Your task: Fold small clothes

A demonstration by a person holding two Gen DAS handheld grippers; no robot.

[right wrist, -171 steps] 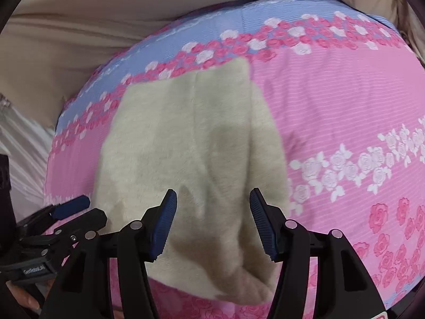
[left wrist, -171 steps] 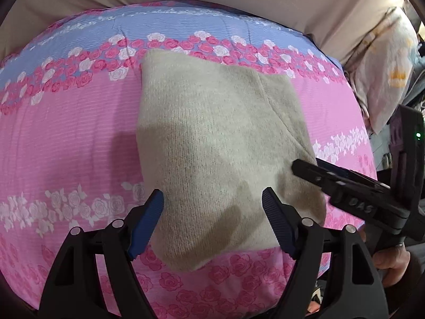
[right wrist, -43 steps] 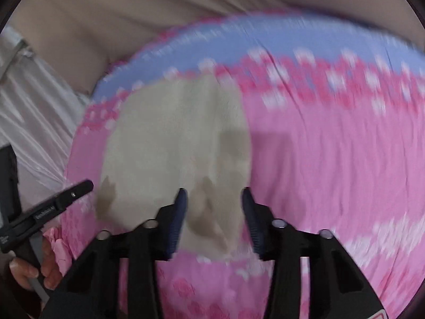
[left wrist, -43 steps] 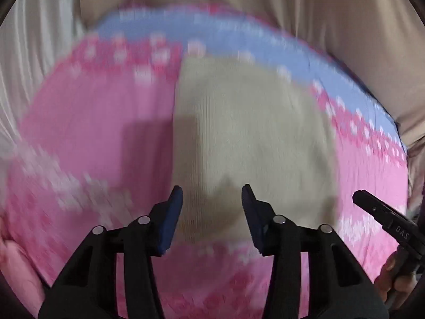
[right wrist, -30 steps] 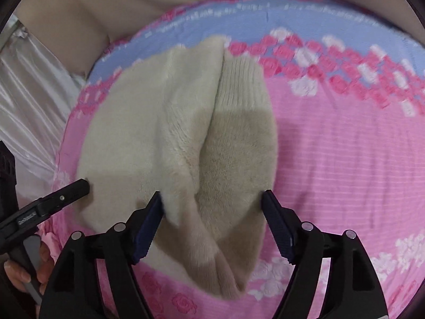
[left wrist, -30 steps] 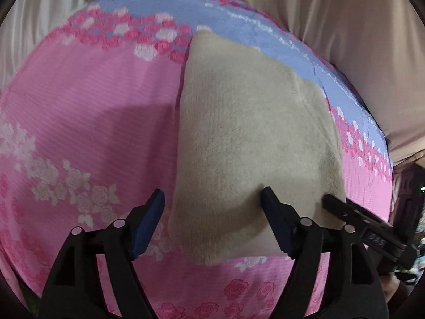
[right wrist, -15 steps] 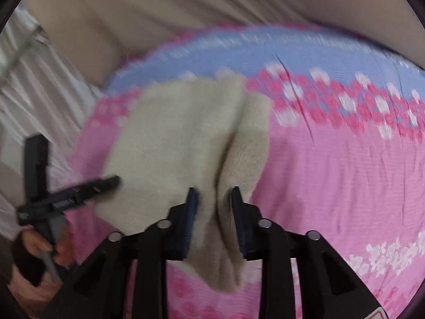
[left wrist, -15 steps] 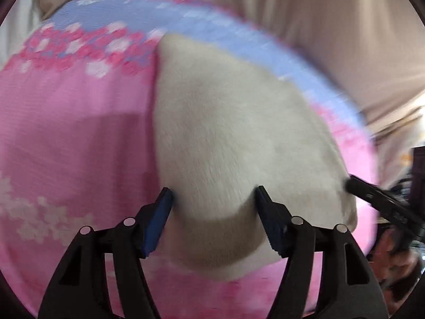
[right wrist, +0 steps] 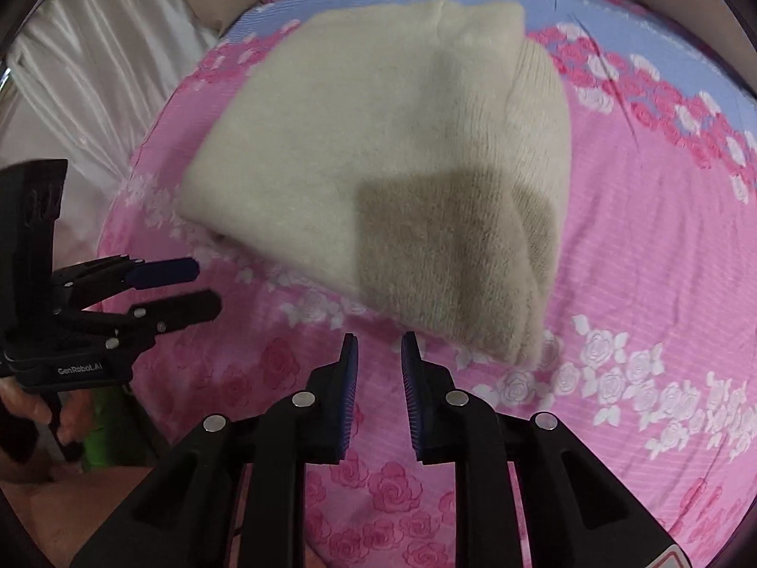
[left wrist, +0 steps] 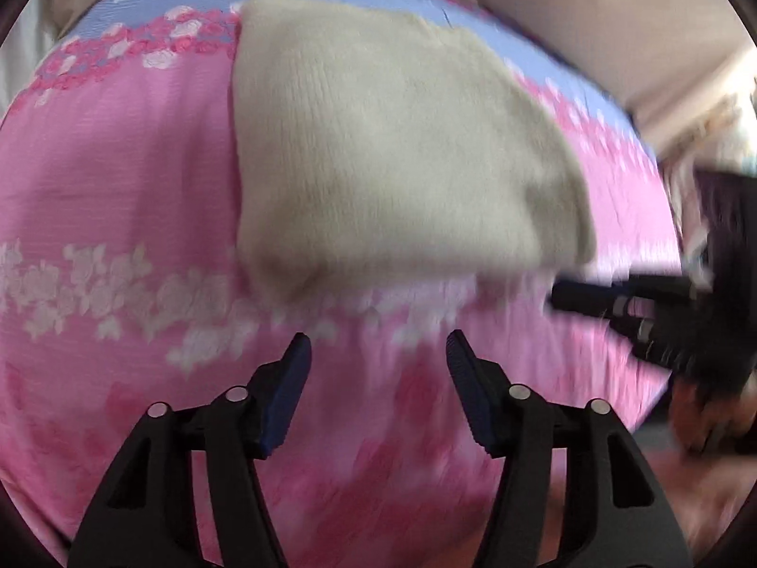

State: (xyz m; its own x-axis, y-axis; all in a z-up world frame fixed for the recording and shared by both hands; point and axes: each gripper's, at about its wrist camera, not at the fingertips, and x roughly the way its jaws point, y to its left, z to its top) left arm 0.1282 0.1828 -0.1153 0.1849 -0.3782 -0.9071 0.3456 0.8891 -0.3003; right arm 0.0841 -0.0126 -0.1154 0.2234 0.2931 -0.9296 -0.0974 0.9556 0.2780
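Note:
A cream knitted garment (left wrist: 388,142) (right wrist: 378,156) lies folded into a thick block on the pink flowered bedsheet (left wrist: 118,180) (right wrist: 662,260). My left gripper (left wrist: 378,355) hovers on the near side of it, apart from the cloth, its jaws closing with nothing between them. My right gripper (right wrist: 379,348) also stands just short of the garment's near edge, jaws closing to a narrow gap that holds nothing. Each gripper shows in the other's view: the right gripper (left wrist: 615,298) at the garment's right corner, the left gripper (right wrist: 165,288) off its left corner.
The sheet has a blue band with roses (right wrist: 662,47) along the far side. Beige bedding (left wrist: 567,9) lies beyond it, and white cloth (right wrist: 94,75) hangs at the left. A hand (right wrist: 28,407) holds the left gripper's handle.
Both grippers have pulled back off the garment toward the near side; half a second ago their jaws straddled its near edge, the right one pinching it. The right jaws have narrowed much, the left a little.

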